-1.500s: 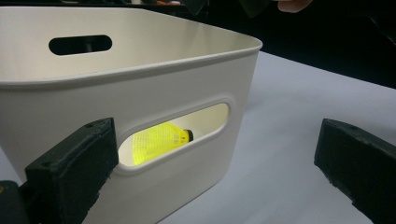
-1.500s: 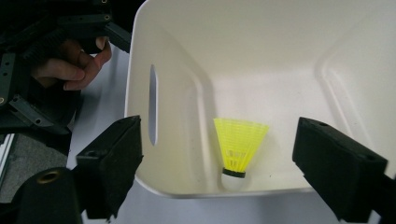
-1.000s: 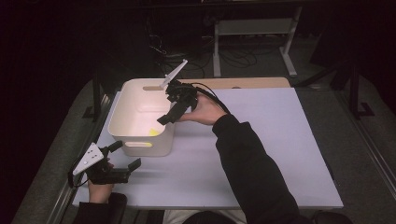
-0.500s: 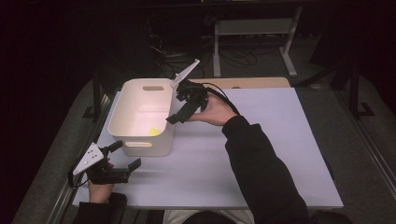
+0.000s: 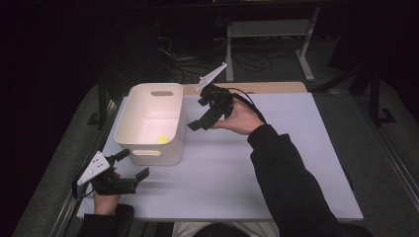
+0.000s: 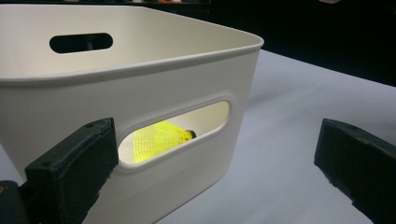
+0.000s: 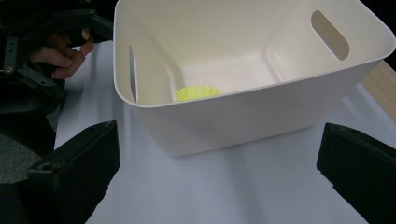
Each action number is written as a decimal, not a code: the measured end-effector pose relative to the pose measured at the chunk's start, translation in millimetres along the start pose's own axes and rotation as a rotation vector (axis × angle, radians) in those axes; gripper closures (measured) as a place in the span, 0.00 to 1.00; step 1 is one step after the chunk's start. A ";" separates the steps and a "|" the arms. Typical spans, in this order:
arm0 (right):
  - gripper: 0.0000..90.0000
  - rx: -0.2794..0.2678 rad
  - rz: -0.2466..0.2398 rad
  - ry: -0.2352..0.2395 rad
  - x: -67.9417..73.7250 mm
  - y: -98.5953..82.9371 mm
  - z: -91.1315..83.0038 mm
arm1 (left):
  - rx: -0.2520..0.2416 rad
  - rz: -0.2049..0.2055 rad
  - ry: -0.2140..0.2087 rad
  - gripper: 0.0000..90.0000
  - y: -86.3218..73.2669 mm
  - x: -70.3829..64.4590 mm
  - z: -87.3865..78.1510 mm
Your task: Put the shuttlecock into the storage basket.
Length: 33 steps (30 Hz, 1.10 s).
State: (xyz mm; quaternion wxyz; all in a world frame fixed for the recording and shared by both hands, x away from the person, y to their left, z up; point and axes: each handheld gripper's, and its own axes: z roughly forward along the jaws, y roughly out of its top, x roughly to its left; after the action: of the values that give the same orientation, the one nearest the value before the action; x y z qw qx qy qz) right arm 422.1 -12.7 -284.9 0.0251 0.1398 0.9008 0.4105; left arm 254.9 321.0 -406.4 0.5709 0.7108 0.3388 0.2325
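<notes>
The right tongs (image 5: 203, 116) hang released and empty just right of the white bin (image 5: 148, 129), above the tabletop (image 5: 276, 163). The left tongs (image 5: 129, 164), also released, wait near the bin's near wall. The yellow shuttlecock (image 7: 197, 92) lies on the bin's floor.

Inside the white bin (image 7: 243, 70) lies a yellow shuttlecock (image 7: 197, 92). From the right hand-held gripper (image 7: 217, 177), the bin's near wall hides the shuttlecock's lower part. Ahead of the left hand-held gripper (image 6: 224, 158), only the piece of it framed by the bin's handle slot is visible. Both views cut off the black jaws at the bottom edge. In the high view the shuttlecock is too small to make out. The bench's (image 5: 276, 168) near edge is partly covered by a dark sleeve (image 5: 291, 187).
</notes>
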 end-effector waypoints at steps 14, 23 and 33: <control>0.00 -0.015 0.012 0.002 0.3 -14.9 -8.1 | 0.001 -0.002 0.001 0.00 0.0 0.0 0.0; 0.00 -0.026 0.035 -0.007 -3.3 -29.1 -16.1 | 0.002 -0.001 0.002 0.00 -0.1 0.0 0.2; 0.00 -0.048 0.064 -0.023 -7.7 -47.8 -25.2 | 0.004 0.000 0.001 0.00 0.0 0.1 0.2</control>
State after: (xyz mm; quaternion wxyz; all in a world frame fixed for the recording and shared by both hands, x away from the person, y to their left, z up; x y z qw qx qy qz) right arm 414.5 -63.1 -304.5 0.0255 0.1728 0.8852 0.4311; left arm 255.1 320.9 -406.5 0.5693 0.7119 0.3395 0.2321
